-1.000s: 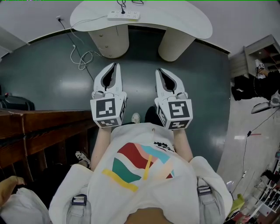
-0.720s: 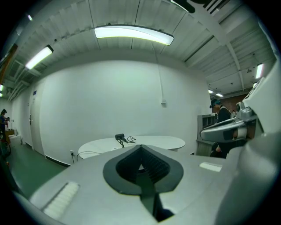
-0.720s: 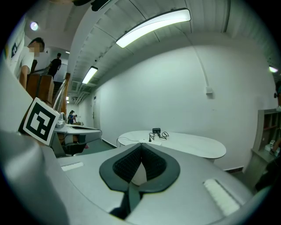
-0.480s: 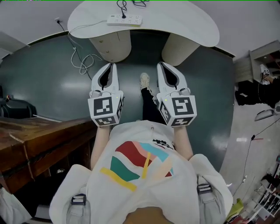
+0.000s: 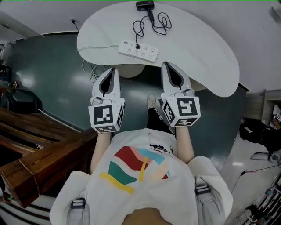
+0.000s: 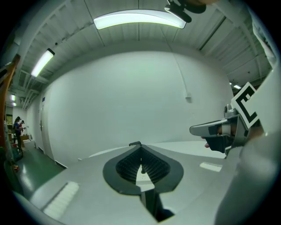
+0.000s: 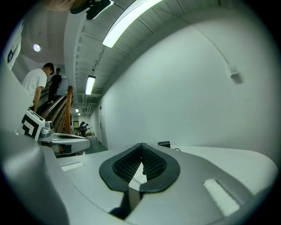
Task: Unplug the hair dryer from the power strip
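Head view: a person stands at the near side of a white counter [image 5: 210, 61], with both tools held out toward it.
Strip: the power strip [image 5: 138, 50] lies on the counter toward its near left.
Plug: a black plug [image 5: 137, 46] sits in the strip, and its cord [image 5: 153, 26] loops away to the far side.
Dryer: the dark shape at the far edge is probably the hair dryer [image 5: 145, 5], though it is too small to be sure.
Left tool: the left hand-held gripper [image 5: 113, 71] has its jaws closed together on nothing, at the counter's near edge, near the strip.
Right tool: the right hand-held gripper [image 5: 167, 67] is likewise closed and empty, just right of the strip.
Done: nothing yet; the plug is seated.
Left to do: reach in, open one tool, grip the plug and pull it free, perhaps steadying the strip.
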Demonstrator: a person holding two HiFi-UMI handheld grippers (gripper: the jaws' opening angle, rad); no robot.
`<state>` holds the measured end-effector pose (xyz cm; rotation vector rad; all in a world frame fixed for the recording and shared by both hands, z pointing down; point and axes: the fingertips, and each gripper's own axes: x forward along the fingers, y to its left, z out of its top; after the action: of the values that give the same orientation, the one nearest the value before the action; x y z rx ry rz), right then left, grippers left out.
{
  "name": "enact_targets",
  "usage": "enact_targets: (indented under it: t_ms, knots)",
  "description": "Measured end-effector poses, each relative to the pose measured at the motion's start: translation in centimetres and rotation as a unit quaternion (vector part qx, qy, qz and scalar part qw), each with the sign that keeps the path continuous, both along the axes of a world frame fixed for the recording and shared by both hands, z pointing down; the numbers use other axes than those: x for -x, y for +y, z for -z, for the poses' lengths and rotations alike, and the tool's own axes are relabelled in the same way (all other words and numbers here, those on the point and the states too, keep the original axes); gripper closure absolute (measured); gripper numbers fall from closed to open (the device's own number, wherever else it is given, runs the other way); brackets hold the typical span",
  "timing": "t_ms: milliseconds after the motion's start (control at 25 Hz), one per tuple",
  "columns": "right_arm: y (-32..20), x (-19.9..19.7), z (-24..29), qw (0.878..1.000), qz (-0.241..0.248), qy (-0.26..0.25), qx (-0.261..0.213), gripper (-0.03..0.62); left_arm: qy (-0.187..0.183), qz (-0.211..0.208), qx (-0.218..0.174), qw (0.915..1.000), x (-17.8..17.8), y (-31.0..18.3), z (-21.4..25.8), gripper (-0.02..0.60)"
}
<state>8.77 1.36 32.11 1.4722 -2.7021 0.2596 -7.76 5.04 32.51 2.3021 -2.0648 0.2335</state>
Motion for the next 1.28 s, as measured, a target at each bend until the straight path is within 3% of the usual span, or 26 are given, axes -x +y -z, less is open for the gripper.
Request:
enact_targets:
  t_ms: [240, 480, 720, 880, 1040, 1280]
  knots:
    - [-9.1, 0.6, -0.4, 0.999, 0.028, 0.018, 0.02, 0.582, 0.005, 0.024, -0.013, 0.9996, 1.3, -9.1, 1.2, 0.581]
    - [-13.6, 1.9, -1.6, 0.997, 0.052, 0.032, 0.036, 0.582, 0.014, 0.03, -0.001, 0.9995, 1.9, -14.1, 1.0, 0.581]
    - [-16.2, 4.0, -0.4, 0.998, 0.06, 0.027, 0.021, 0.582, -0.007, -0.002, -0.001, 1.0, 2.5, -18.7, 0.5, 0.581]
    - [-17.2, 4.5, 0.2, 0.998, 0.05, 0.035, 0.006, 0.582, 0.018, -0.022, 0.006, 0.9996, 2.5, -21.6, 1.1, 0.581]
    - [-18.6, 5.0, 1.5, 0.999, 0.032, 0.033, -0.01, 0.582, 0.013, -0.045, -0.022, 0.9987, 2.7, -24.2, 3.8, 0.581]
    - [-19.0, 5.0, 1.2, 0.999, 0.008, 0.041, -0.006, 0.582, 0.011, -0.066, -0.03, 0.9973, 3.1, -25.6, 3.7, 0.581]
